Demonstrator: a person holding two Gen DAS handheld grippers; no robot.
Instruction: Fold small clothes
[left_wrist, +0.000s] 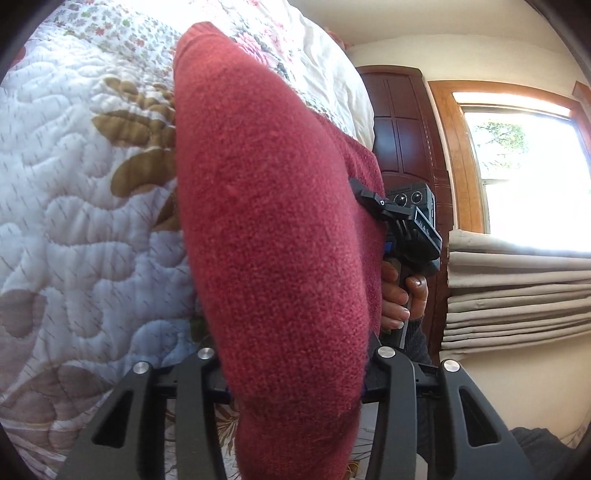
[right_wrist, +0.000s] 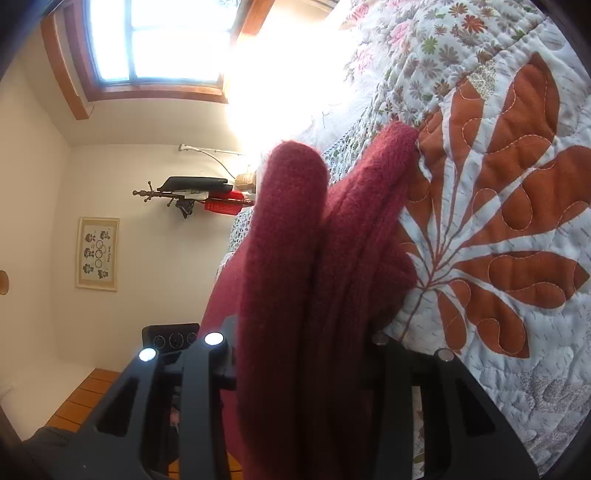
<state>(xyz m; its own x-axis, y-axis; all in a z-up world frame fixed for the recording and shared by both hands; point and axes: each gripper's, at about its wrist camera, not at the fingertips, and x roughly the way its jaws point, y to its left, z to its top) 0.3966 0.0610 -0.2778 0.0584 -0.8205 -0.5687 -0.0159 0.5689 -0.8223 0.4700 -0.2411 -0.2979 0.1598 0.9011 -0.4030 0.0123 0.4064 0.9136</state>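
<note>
A red knit garment (left_wrist: 273, 229) fills the middle of the left wrist view, bunched and raised above the quilted bed. My left gripper (left_wrist: 291, 373) is shut on one end of it; the cloth hides the fingertips. The right wrist view shows the same garment (right_wrist: 295, 280) in thick folds, with my right gripper (right_wrist: 303, 369) shut on it and its tips buried too. The right gripper's body (left_wrist: 410, 229), held by a hand (left_wrist: 397, 295), shows just behind the cloth in the left view. Part of the left gripper (right_wrist: 171, 338) appears beside the cloth in the right view.
The bed has a white quilt (left_wrist: 74, 206) with brown leaf patches and an orange leaf patch (right_wrist: 509, 229). A pillow (left_wrist: 332, 74) lies at its head. A dark wooden cabinet (left_wrist: 402, 125), a window (left_wrist: 524, 166), folded blinds (left_wrist: 517, 288) and a coat rack (right_wrist: 192, 195) stand around.
</note>
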